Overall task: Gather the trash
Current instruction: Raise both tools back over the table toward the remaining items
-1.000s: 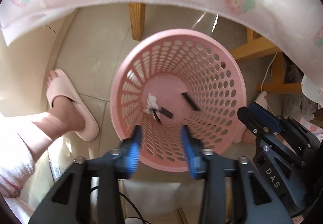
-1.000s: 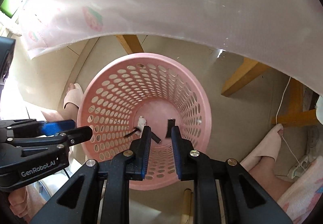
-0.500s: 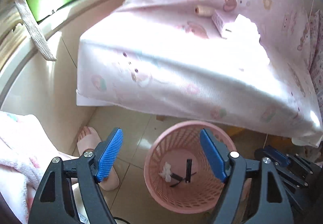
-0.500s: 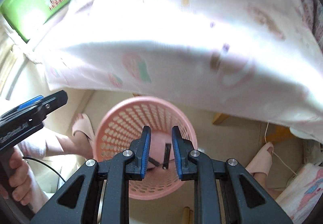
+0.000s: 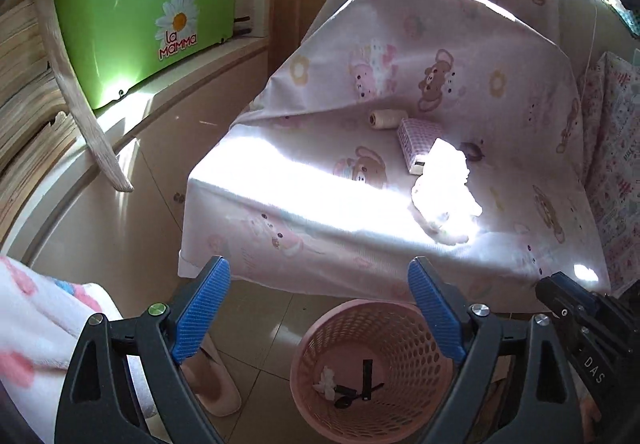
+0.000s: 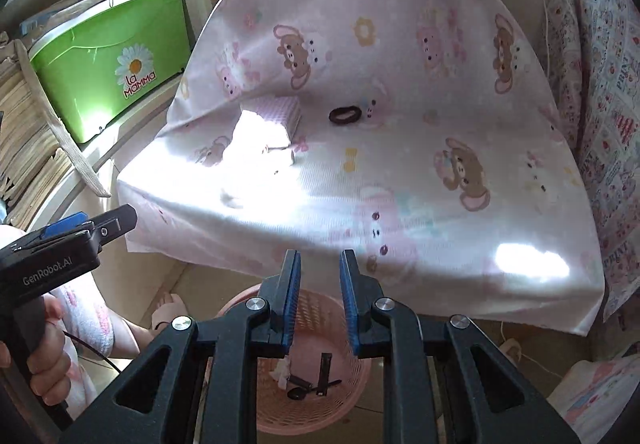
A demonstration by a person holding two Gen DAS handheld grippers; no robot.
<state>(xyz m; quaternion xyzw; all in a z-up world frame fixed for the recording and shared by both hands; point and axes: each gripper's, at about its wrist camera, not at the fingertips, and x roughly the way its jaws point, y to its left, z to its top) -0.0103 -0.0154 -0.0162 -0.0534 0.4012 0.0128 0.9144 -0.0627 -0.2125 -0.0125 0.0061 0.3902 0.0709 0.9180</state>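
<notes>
Left tool (image 5: 318, 308), jaws opening and empty, hangs over the pink basket (image 5: 372, 372). Ahead and up on the bench, right of centre, lies the crumpled white tissue (image 5: 444, 195). Right tool (image 6: 319, 298), narrowly parted and holding nothing, sees the tissue far left, so the left looks nearer.

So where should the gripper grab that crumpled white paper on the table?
Probably pinch the crumpled white paper across its puffy raised middle, coming down from above. It lies loose and lumpy on the tablecloth, beside the checked box, so a sideways approach might just push it along.

Perforated pink plastic basket (image 5: 404, 328), printed cotton-like tablecloth (image 6: 400, 163), glossy green plastic tub (image 5: 132, 3).
</notes>
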